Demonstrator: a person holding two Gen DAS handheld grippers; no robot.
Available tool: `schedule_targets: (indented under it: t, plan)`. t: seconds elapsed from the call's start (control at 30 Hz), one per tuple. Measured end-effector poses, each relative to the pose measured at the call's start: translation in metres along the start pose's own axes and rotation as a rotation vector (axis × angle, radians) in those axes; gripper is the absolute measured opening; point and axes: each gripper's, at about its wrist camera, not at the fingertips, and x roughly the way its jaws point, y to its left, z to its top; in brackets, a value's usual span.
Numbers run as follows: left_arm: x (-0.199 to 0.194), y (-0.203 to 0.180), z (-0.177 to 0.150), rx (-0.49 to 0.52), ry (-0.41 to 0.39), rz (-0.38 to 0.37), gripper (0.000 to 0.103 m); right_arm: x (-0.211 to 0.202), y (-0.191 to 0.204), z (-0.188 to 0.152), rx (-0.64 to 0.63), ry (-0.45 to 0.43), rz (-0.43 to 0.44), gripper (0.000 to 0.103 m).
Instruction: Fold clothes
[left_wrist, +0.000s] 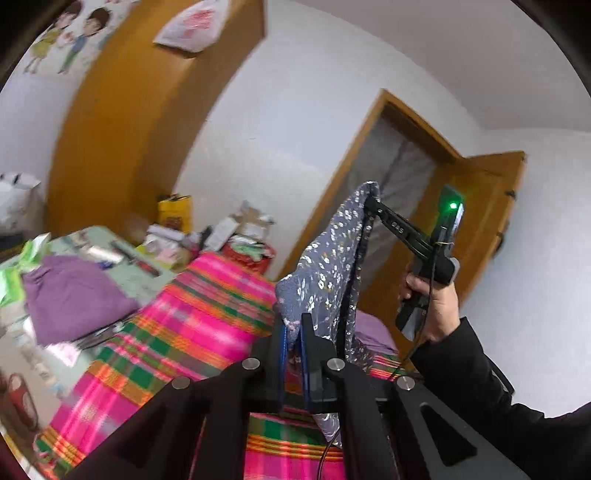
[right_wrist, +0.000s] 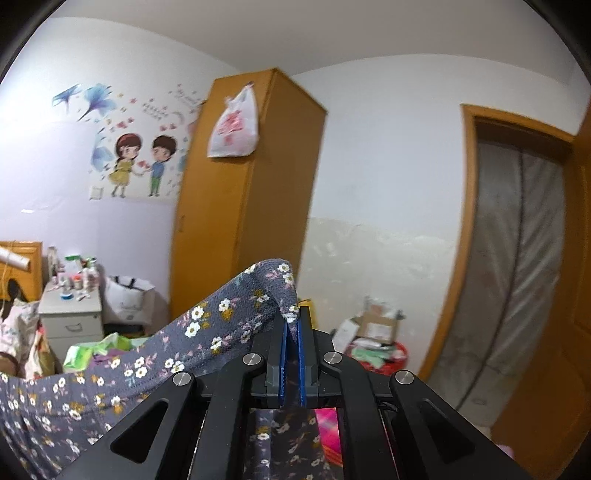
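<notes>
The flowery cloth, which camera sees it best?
The right wrist view: the flowery cloth spreads wide across the picture from the right gripper, flowers sharp. The left wrist view shows a narrower strip of it stretched between the left gripper and the other gripper.

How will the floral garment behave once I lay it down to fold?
Probably very floppy: the floral garment sags between the left gripper and right gripper. It seems light and thin, bunching where pinched. Likely it wrinkles on the plaid bedspread.
</notes>
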Motion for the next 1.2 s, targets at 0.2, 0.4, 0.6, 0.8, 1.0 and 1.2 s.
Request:
schedule_targets:
  t: [0.2, 0.4, 0.6, 0.8, 1.0, 1.2]
  plan:
    - [0.024, 0.071, -0.030, -0.135, 0.111, 0.130, 0.006, 0.080, 0.047, -0.066, -0.004, 0.182, 0.081, 0.004]
    - [0.027, 0.121, -0.050, -0.229, 0.173, 0.211, 0.006, 0.147, 0.090, -0.119, -0.020, 0.338, 0.145, 0.005]
    - [0.006, 0.130, -0.026, -0.189, 0.088, 0.254, 0.006, 0.184, 0.125, -0.078, -0.039, 0.295, 0.188, 0.004]
    - [0.017, 0.167, -0.040, -0.231, 0.153, 0.328, 0.006, 0.231, 0.166, -0.104, -0.094, 0.405, 0.225, 0.005]
    - [0.040, 0.202, -0.063, -0.274, 0.241, 0.377, 0.006, 0.276, 0.188, -0.166, -0.109, 0.573, 0.250, 0.005]
    - [0.047, 0.211, -0.069, -0.268, 0.270, 0.388, 0.006, 0.296, 0.200, -0.173, -0.157, 0.596, 0.260, 0.005]
